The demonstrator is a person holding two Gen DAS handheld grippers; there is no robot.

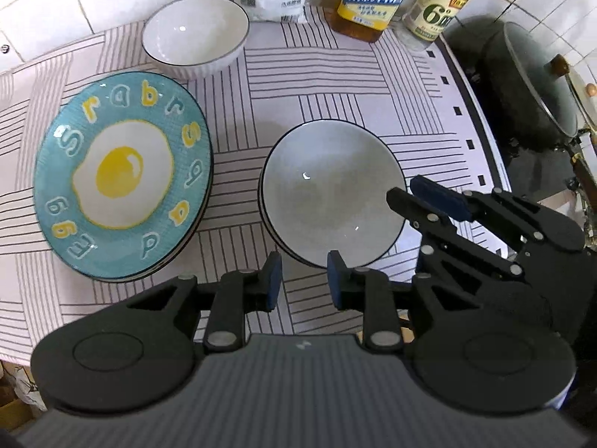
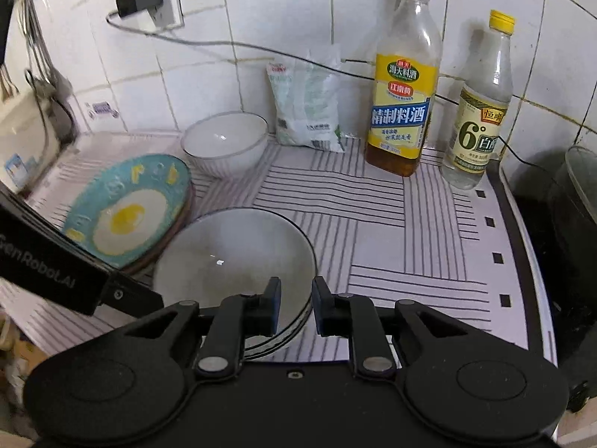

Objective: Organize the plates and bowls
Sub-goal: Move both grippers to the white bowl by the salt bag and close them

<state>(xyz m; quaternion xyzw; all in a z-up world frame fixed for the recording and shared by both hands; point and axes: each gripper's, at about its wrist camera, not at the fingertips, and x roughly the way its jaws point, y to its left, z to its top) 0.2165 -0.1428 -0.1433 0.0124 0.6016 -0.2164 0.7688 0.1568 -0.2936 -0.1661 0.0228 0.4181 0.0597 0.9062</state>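
A grey-white bowl (image 1: pixel 332 190) with a dark rim sits nested on another bowl on the striped cloth. My left gripper (image 1: pixel 304 280) is at its near rim, pads slightly apart and not pressing, so it is open. My right gripper (image 1: pixel 418 196) hangs over the bowl's right rim. In the right wrist view the bowl (image 2: pixel 231 254) has its rim between the right gripper (image 2: pixel 296 298) pads, with a gap on both sides. A stack of blue fried-egg plates (image 1: pixel 123 171) lies to the left. A white bowl (image 1: pixel 196 33) stands behind them.
At the back wall stand a cooking-wine bottle (image 2: pixel 405 86), a vinegar bottle (image 2: pixel 481 112) and a white bag (image 2: pixel 308 108). A dark pot with a glass lid (image 1: pixel 530 86) sits on the stove at the right. A charger and cable (image 2: pixel 140 0) hang on the tiles.
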